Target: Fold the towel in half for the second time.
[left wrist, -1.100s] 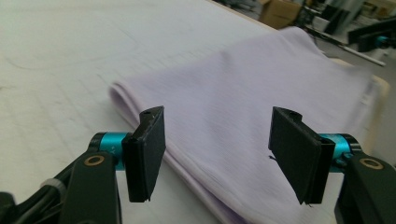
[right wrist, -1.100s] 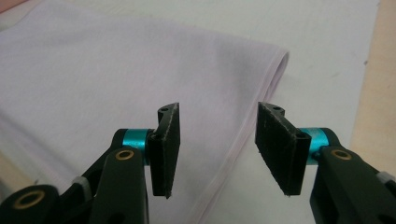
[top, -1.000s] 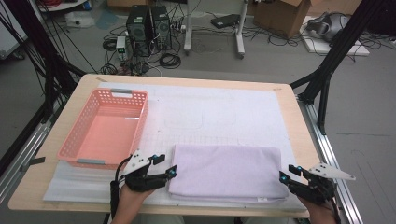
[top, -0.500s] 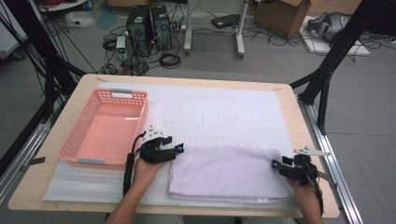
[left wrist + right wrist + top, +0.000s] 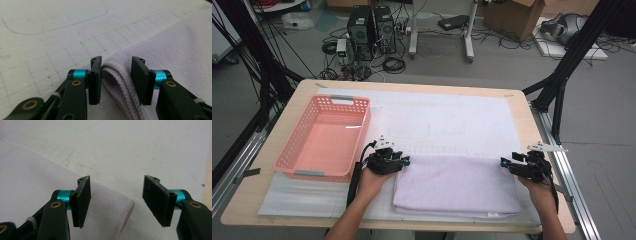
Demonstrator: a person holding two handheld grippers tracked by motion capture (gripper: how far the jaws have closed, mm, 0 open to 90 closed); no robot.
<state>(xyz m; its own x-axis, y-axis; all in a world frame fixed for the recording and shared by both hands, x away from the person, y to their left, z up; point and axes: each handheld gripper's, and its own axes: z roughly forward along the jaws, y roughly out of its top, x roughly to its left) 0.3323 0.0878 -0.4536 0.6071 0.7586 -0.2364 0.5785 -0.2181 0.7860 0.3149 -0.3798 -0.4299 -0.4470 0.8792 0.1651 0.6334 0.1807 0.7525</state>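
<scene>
**Tongs at towel corners**

Left gripper: just been closing, towel corner between jaws, gap at right pad, not yet pinched. Right gripper: just been opening, wide astride far corner. Beyond left: basket.

No readable text, labels, brands or numbers in any view. The white mat carries only printed grid lines and a rounded outline, no characters. Small tag on the folded towel at its 6 o'clock edge is too small to read.
</scene>
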